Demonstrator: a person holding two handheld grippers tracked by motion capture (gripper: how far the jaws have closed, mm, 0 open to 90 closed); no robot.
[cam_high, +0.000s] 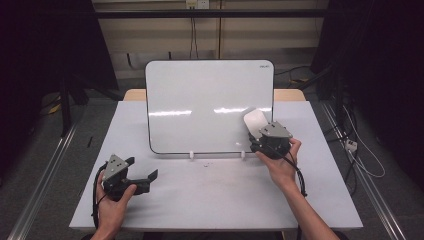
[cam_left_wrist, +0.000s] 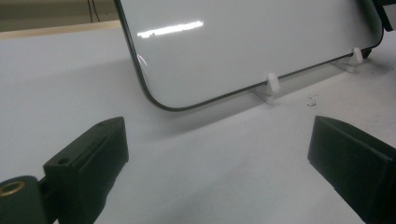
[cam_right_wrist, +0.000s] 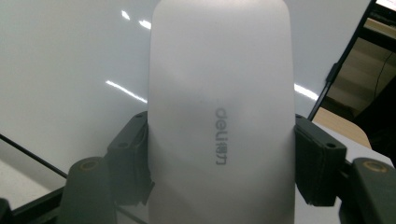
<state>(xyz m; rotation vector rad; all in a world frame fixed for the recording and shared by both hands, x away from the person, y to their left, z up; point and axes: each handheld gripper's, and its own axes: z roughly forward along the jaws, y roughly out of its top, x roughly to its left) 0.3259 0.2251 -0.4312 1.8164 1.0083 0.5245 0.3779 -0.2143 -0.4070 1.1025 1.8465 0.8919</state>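
A white whiteboard (cam_high: 210, 105) with a thin dark rim stands tilted back on two small white feet at the middle of the table; its surface looks blank. My right gripper (cam_high: 259, 134) is shut on a white eraser (cam_high: 254, 122), held up against the board's lower right part. In the right gripper view the eraser (cam_right_wrist: 219, 116) stands between both black jaws, with the board (cam_right_wrist: 70, 60) behind it. My left gripper (cam_high: 145, 179) rests low at the table's front left, open, nothing between its jaws. In the left gripper view the board's lower left corner (cam_left_wrist: 243, 51) lies ahead.
The pale grey table (cam_high: 215, 195) has free room in front of the board. A few dark specks (cam_left_wrist: 310, 101) lie near the board's foot (cam_left_wrist: 272, 83). Cables (cam_high: 365, 160) hang off the table's right side over the floor.
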